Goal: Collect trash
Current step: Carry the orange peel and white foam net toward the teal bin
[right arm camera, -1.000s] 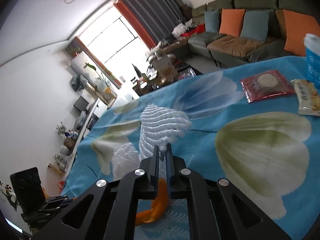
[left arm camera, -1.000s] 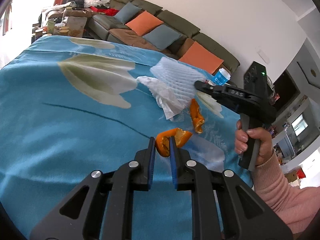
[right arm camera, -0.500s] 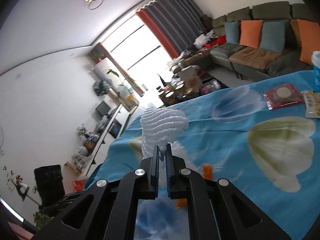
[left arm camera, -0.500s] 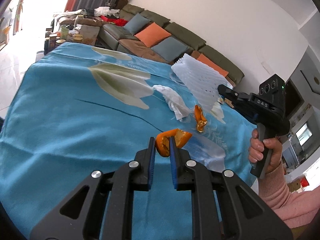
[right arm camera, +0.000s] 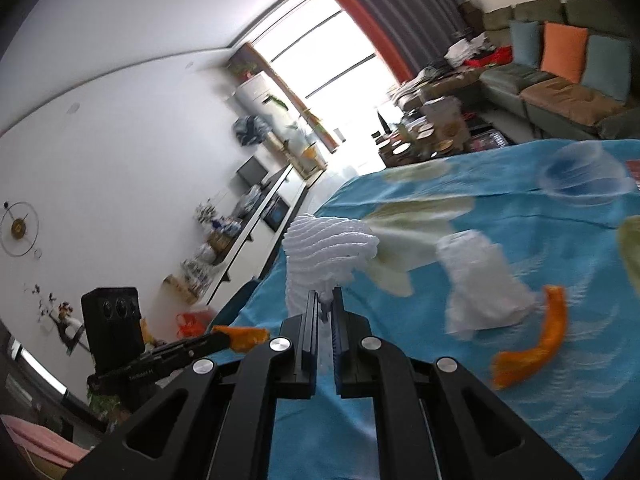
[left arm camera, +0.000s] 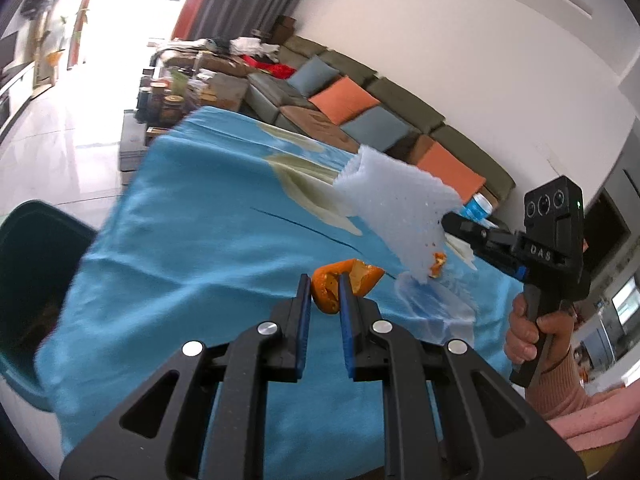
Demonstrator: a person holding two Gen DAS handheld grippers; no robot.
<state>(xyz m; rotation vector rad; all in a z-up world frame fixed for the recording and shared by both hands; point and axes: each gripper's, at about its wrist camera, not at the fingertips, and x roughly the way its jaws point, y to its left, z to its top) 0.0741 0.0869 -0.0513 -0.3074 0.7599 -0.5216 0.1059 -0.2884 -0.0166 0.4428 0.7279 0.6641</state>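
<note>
At lower centre of the left wrist view, our left gripper [left arm camera: 324,294] has its fingers nearly together, clenched on one orange peel piece [left arm camera: 347,280] above the blue surface [left arm camera: 192,248]. A dark bin [left arm camera: 36,264] sits at the far left. Toward the right, our right gripper [right arm camera: 327,308], fingers pinched almost fully, grips one white foam net [left arm camera: 394,208], lifted clear. In the right wrist view, one crumpled tissue [right arm camera: 482,284] and one second peel [right arm camera: 536,340] lie on the surface at right. Our right hand [left arm camera: 536,328] grips its handle upright.
</note>
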